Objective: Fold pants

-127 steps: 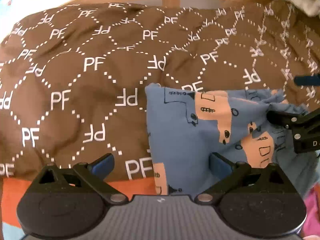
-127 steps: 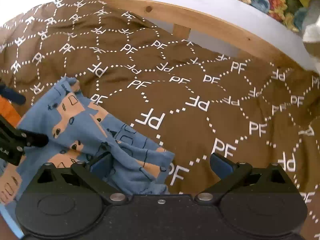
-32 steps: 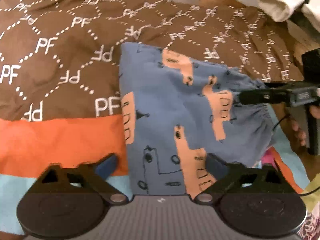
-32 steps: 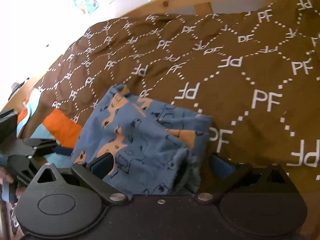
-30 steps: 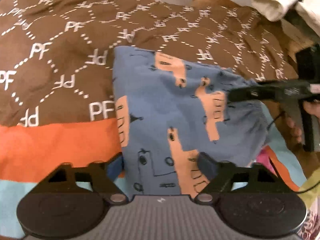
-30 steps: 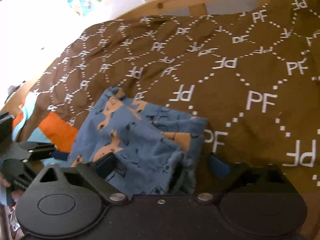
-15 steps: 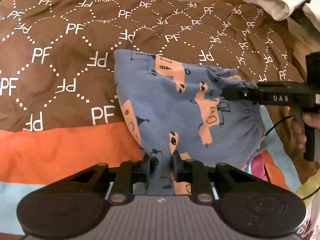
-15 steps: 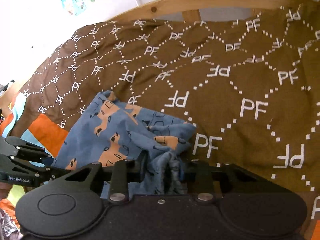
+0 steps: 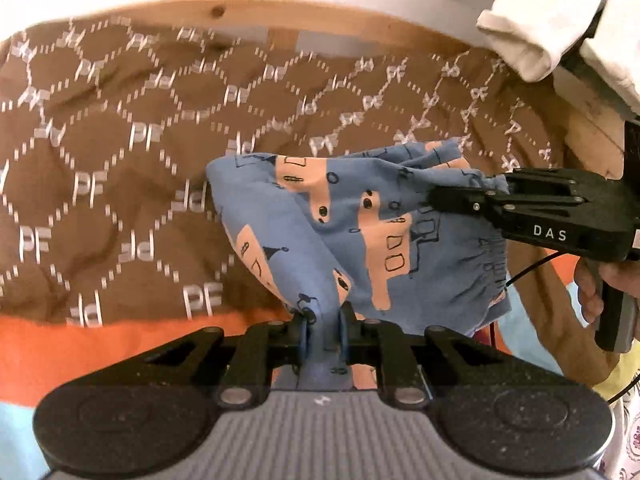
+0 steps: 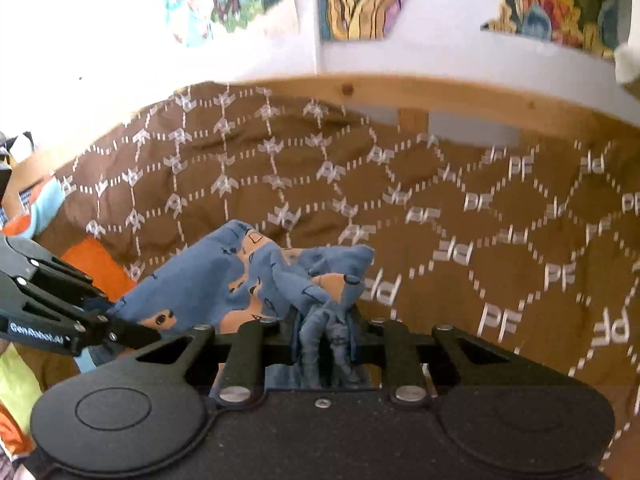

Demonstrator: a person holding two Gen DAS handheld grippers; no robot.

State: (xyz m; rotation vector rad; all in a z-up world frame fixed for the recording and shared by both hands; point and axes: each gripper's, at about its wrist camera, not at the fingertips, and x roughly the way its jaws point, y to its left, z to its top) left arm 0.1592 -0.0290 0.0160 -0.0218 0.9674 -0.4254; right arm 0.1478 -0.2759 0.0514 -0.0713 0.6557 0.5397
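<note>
The blue pants (image 9: 360, 232) with orange shapes hang bunched between two grippers above a brown quilt (image 9: 120, 184) printed with white letters. The left gripper (image 9: 323, 330) has just been closing and now pinches a lower edge of the cloth between its pads. The right gripper (image 10: 323, 336) has likewise been closing and clamps a gathered wad at the elastic waist. A wooden bed rail (image 10: 440, 92) runs behind the quilt, and an orange band (image 9: 100, 344) borders its near edge.
</note>
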